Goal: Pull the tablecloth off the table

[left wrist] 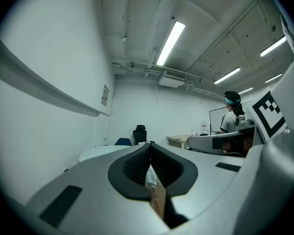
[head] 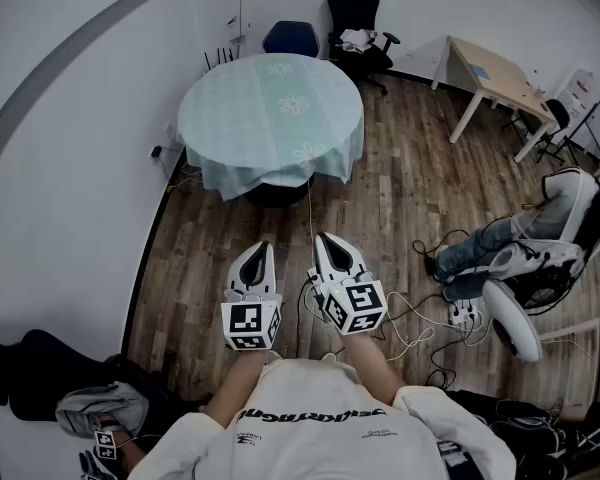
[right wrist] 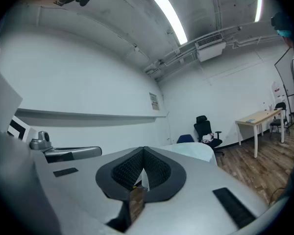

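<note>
Fingers (left wrist: 93, 175) pressed together on nothing, we hold left gripper (head: 263, 250) and right gripper (head: 323, 240) low, well short of the table (head: 275, 194), whose tablecloth (head: 270, 108) covers the tabletop and drapes over its edge, apparently before any pull.

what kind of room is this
Most likely an office or lab workroom: a black office chair and a light wooden desk stand at the far side, loose cables trail over the wood-look floor, and tube lights run overhead.
</note>
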Demonstrator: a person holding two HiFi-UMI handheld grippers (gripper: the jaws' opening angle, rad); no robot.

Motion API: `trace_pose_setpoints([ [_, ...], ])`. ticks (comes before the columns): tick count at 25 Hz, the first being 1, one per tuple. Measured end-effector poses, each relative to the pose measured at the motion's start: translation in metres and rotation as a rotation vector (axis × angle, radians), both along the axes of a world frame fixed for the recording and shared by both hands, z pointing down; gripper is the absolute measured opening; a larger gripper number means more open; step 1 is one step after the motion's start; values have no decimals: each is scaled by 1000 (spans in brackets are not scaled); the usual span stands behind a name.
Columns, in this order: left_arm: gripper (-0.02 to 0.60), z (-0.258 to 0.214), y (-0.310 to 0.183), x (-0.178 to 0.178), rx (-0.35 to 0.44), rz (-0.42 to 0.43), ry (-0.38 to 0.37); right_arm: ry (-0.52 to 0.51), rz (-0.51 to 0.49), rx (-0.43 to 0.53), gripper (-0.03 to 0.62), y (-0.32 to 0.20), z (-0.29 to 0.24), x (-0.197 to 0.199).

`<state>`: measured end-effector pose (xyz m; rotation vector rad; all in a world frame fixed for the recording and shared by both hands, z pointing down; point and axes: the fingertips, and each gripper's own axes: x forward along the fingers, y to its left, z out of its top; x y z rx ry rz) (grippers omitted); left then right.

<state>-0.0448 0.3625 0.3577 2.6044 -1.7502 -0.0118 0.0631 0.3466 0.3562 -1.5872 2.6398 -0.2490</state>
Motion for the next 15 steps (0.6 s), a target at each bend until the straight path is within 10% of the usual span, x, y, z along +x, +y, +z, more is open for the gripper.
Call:
trace_pose_setpoints([
  [15,15,3,0,26,-3,-27,-11,-14,-35,31,32,-2,-1,24],
])
